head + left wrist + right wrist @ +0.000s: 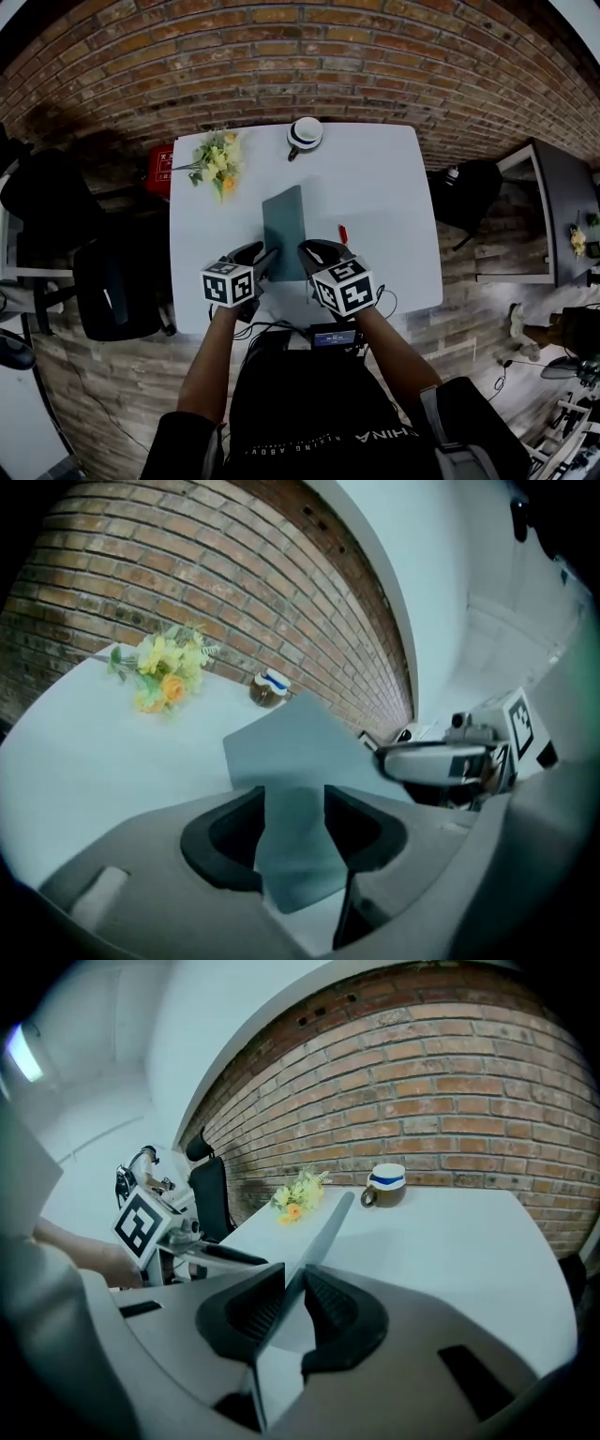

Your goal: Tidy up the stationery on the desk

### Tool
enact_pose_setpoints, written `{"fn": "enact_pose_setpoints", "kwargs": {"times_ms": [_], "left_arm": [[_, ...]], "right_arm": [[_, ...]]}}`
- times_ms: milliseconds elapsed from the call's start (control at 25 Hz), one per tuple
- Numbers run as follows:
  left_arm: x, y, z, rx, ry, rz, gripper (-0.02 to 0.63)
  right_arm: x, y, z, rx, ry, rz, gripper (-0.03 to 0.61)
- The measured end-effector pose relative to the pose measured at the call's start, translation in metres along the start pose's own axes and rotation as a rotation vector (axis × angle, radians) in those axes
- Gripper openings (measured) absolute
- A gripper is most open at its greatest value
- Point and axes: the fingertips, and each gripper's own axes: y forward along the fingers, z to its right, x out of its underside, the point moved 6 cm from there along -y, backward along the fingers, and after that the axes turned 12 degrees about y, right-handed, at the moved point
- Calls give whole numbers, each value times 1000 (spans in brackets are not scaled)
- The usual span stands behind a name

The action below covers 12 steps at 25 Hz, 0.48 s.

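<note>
A grey-blue notebook (284, 225) lies lengthwise in the middle of the white desk (384, 187), its near end held up by both grippers. My left gripper (261, 259) is shut on the near left corner, and the notebook (291, 747) fills the gap between its pads (246, 832). My right gripper (317, 253) is shut on the near right edge; in the right gripper view the notebook (328, 1227) runs edge-on out from between the narrow jaws (292, 1312). A red pen (343, 234) lies on the desk just right of the notebook.
A bunch of yellow flowers (217, 161) lies at the desk's back left. A white cup with a blue band (304, 134) stands at the back middle. A brick wall runs behind the desk. Black chairs (112, 281) stand to its left, and cables hang at the near edge.
</note>
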Motion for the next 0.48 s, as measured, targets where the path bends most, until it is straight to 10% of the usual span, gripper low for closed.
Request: {"fn": "enact_pose_setpoints", "kwargs": {"times_ms": [240, 480], "left_arm": [[-58, -6, 8, 75, -9, 84, 204], [-93, 2, 8, 63, 39, -6, 215]], "right_arm": [[-5, 3, -19, -34, -41, 7, 80], [-10, 7, -36, -57, -84, 6, 83]]}}
